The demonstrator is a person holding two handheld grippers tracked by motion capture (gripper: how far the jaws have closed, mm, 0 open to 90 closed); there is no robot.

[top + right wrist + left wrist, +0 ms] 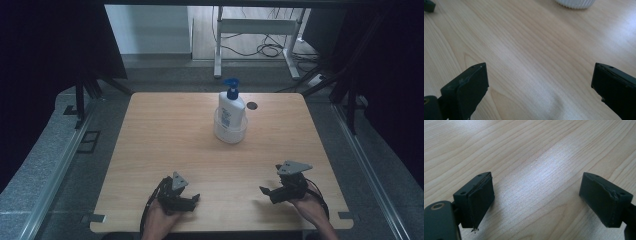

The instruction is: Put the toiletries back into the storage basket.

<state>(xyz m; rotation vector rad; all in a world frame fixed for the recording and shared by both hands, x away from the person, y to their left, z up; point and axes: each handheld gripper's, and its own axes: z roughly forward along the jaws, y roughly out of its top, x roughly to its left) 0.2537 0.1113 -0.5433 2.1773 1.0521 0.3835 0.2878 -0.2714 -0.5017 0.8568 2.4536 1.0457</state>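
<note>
Your left gripper (192,199) sits low at the table's (165,135) near edge, left of centre, jaws spread wide, nothing between them (bare wood grain in the left gripper view). Further back, about mid-table, a white pump bottle (231,111) with a blue pump head stands upright inside a clear cup (230,131). Your right gripper (266,191) rests near the front right, jaws wide apart too, holding nothing; the cup's ribbed white base (575,3) shows ahead in the right gripper view.
</note>
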